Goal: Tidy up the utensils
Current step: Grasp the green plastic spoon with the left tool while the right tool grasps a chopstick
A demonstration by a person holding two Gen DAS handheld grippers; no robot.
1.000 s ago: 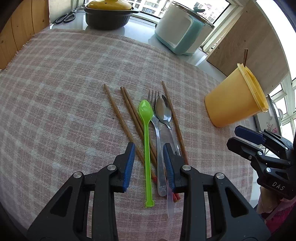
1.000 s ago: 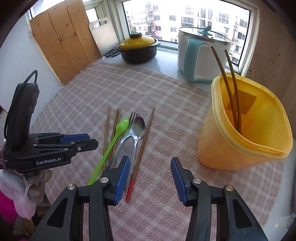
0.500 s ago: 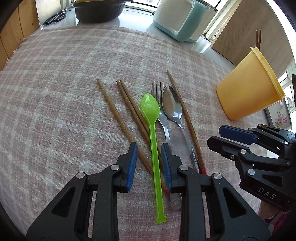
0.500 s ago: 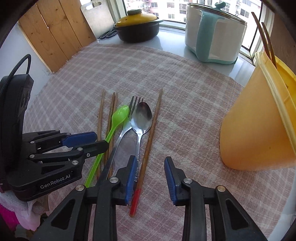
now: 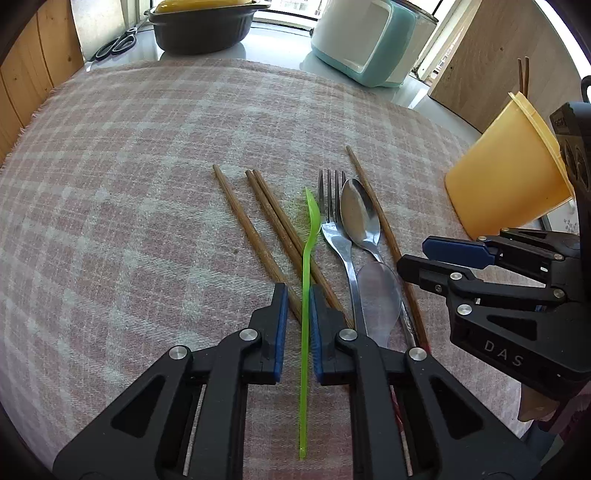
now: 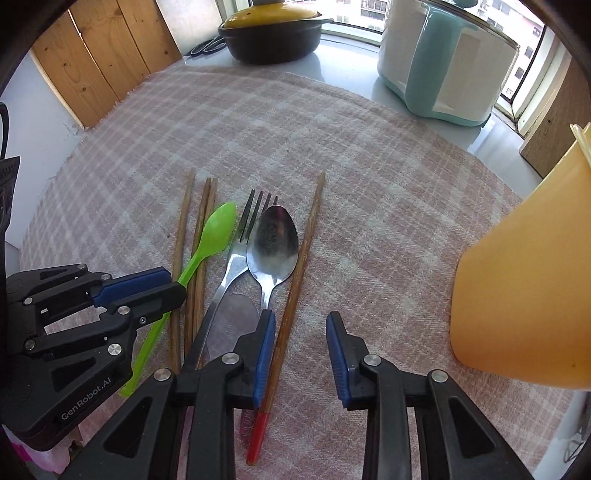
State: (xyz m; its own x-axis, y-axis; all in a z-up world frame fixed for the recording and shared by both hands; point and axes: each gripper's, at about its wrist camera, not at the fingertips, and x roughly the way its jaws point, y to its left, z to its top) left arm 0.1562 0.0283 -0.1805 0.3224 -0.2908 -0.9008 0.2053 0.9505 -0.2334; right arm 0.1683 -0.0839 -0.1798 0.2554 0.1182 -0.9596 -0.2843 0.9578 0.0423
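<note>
1. Your left gripper (image 5: 297, 295) has its blue pads on either side of the green plastic spoon (image 5: 309, 236), and its jaws are closing on the handle; the spoon has tipped onto its edge between them, so the pads press on it.
2. Left of that spoon you have a single wooden chopstick (image 5: 248, 229) lying alone on the checked cloth (image 5: 147, 166), then a pair of chopsticks (image 5: 280, 221) side by side, their near ends running under your left gripper.
3. Right of the green spoon lie the metal fork (image 5: 334, 229) and the metal spoon (image 5: 360, 218), touching each other, with a clear plastic spoon (image 5: 380, 291) partly over their handles.
4. Next comes the red-tipped chopstick (image 6: 295, 291), just beside the metal spoon's bowl.
5. Your right gripper (image 6: 301, 325) straddles that chopstick's lower part: the left pad sits right against it, the right pad stands clear, so nothing is held. Its jaws are part open.
6. Farthest right stands the yellow cup (image 5: 506, 177), well apart from the row, with two chopstick tips (image 5: 522, 77) showing above its rim.
7. Beyond the cloth you have scissors (image 5: 114, 42), a dark pot with a yellow lid (image 5: 203, 29), and a white and teal cooker (image 5: 365, 40) along the window.
</note>
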